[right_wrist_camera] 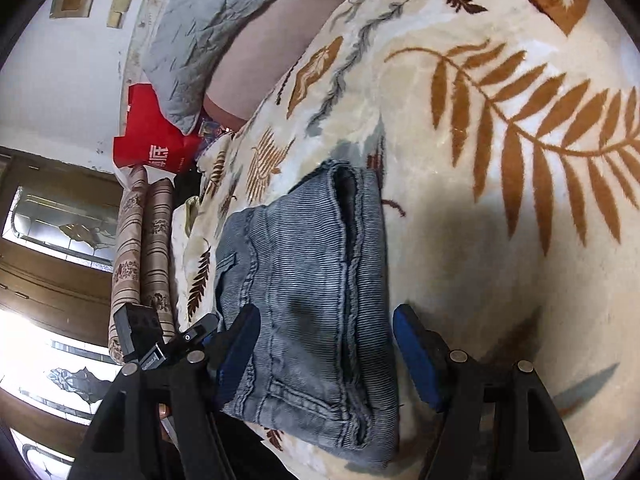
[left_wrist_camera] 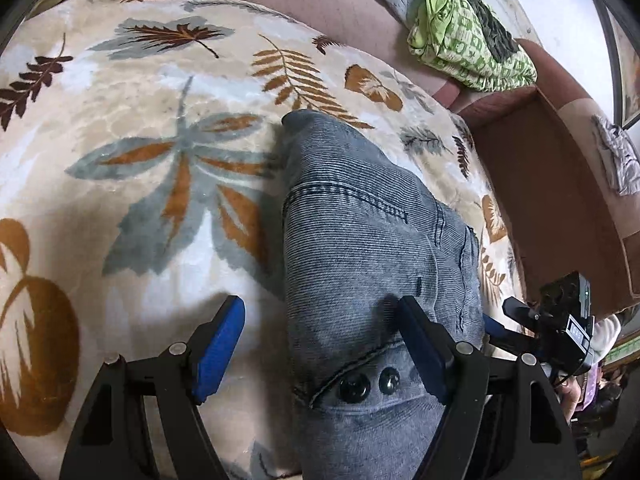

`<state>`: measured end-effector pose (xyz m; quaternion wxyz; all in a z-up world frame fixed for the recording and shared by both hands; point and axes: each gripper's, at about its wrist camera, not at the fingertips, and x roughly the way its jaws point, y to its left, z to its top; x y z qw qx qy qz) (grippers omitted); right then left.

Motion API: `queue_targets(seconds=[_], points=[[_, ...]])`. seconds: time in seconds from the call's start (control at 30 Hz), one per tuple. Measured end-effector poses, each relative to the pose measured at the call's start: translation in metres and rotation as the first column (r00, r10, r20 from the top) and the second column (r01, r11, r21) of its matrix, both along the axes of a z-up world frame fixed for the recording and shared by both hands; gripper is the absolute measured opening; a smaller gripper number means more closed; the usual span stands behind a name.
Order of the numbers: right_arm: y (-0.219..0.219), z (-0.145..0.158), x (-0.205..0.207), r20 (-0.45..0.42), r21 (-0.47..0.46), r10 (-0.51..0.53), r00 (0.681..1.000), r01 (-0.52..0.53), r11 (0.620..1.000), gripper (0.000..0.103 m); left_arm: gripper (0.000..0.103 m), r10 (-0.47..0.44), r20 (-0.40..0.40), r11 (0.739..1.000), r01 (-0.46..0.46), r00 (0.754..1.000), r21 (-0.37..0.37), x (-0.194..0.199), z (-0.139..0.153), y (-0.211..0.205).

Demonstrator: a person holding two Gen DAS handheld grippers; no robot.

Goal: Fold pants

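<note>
Grey-blue corduroy pants point(left_wrist_camera: 368, 248) lie folded into a compact stack on a cream leaf-patterned blanket point(left_wrist_camera: 140, 168). My left gripper point(left_wrist_camera: 320, 320) is open just above the waistband end, where two dark buttons point(left_wrist_camera: 368, 386) show; its right finger rests over the fabric. In the right wrist view the pants point(right_wrist_camera: 304, 280) show their folded layers and hem seams. My right gripper point(right_wrist_camera: 326, 328) is open, its fingers either side of the stack's near end. The other gripper point(right_wrist_camera: 160, 344) shows at the left edge there, and the right gripper also shows in the left wrist view point(left_wrist_camera: 560, 320).
A green patterned cloth point(left_wrist_camera: 468, 28) and grey quilt point(right_wrist_camera: 192, 40) lie at the back on a pink sofa point(left_wrist_camera: 320, 0). A brown wooden box-like side point(left_wrist_camera: 552, 200) stands right of the blanket. A red bag point(right_wrist_camera: 152, 136) and striped rolls point(right_wrist_camera: 144, 248) sit beside the bed edge.
</note>
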<state>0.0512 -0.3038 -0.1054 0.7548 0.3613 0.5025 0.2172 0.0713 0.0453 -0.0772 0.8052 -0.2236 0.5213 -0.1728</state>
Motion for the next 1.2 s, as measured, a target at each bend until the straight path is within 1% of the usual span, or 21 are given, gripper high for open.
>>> queue_targets(seconds=[0.13, 0.23, 0.3, 0.47, 0.57, 0.63, 0.73, 0.8, 0.87, 0.9, 0.97, 1.03, 1.13, 1.17, 1.2], points=[[-0.002, -0.003, -0.002, 0.004, 0.017, 0.005, 1.0, -0.005, 1.0, 0.072, 0.079, 0.001, -0.002, 1.0, -0.001, 1.0, 0.028, 0.0, 0.002, -0.007], [-0.003, -0.001, -0.002, 0.022, 0.015, 0.012, 1.0, -0.012, 1.0, 0.072, 0.079, 0.006, -0.004, 0.999, -0.006, 1.0, 0.033, 0.0, 0.002, -0.007], [-0.003, -0.001, -0.003, 0.018, 0.005, 0.019, 1.0, -0.019, 1.0, 0.072, 0.079, 0.005, -0.002, 0.999, -0.005, 1.0, 0.04, -0.001, 0.002, -0.008], [-0.003, 0.002, -0.004, 0.017, -0.012, 0.019, 1.0, -0.019, 1.0, 0.072, 0.079, 0.008, -0.011, 1.0, -0.008, 1.0, 0.01, -0.003, 0.006, -0.006], [-0.008, 0.007, -0.007, 0.013, -0.019, 0.006, 1.0, -0.006, 1.0, 0.072, 0.079, 0.01, 0.024, 1.0, -0.01, 1.0, -0.006, -0.007, 0.014, -0.004], [-0.009, 0.01, -0.007, 0.013, -0.022, 0.02, 1.0, -0.02, 1.0, 0.072, 0.079, 0.007, 0.032, 1.0, -0.007, 0.999, -0.02, -0.006, 0.015, -0.003], [-0.002, 0.012, 0.0, -0.004, -0.052, 0.049, 0.999, -0.049, 0.997, 0.072, 0.079, -0.001, 0.003, 0.999, 0.001, 1.0, -0.037, 0.001, 0.008, -0.007], [0.008, 0.012, 0.008, -0.018, -0.081, 0.074, 0.997, -0.075, 0.994, 0.072, 0.079, -0.022, -0.011, 0.999, 0.022, 1.0, -0.046, 0.005, 0.003, -0.014], [0.02, 0.002, 0.017, -0.07, -0.123, 0.098, 0.993, -0.106, 0.987, 0.072, 0.079, -0.028, -0.02, 0.999, 0.027, 0.999, -0.037, 0.006, 0.0, -0.02], [0.025, -0.001, 0.019, -0.08, -0.132, 0.106, 0.991, -0.116, 0.985, 0.072, 0.079, -0.025, -0.019, 0.999, 0.025, 1.0, -0.028, 0.006, 0.0, -0.023], [0.036, 0.001, 0.02, -0.07, -0.14, 0.142, 0.987, -0.15, 0.979, 0.073, 0.079, -0.024, -0.011, 1.0, 0.024, 1.0, -0.013, 0.004, 0.0, -0.025], [0.046, 0.007, 0.02, -0.062, -0.182, 0.164, 0.984, -0.173, 0.968, 0.073, 0.078, -0.018, -0.01, 1.0, 0.018, 1.0, 0.015, 0.004, 0.001, -0.027], [0.046, 0.002, 0.024, -0.094, -0.206, 0.143, 0.985, -0.16, 0.965, 0.068, 0.074, -0.015, 0.0, 0.998, 0.015, 1.0, 0.063, 0.002, 0.002, -0.032], [0.045, -0.001, 0.026, -0.098, -0.201, 0.122, 0.988, -0.14, 0.97, 0.068, 0.073, -0.017, 0.009, 0.995, 0.016, 1.0, 0.097, 0.0, 0.002, -0.035], [0.046, -0.001, 0.027, -0.096, -0.205, 0.113, 0.989, -0.131, 0.97, 0.068, 0.071, -0.017, 0.017, 0.994, 0.015, 1.0, 0.109, -0.001, 0.003, -0.036]])
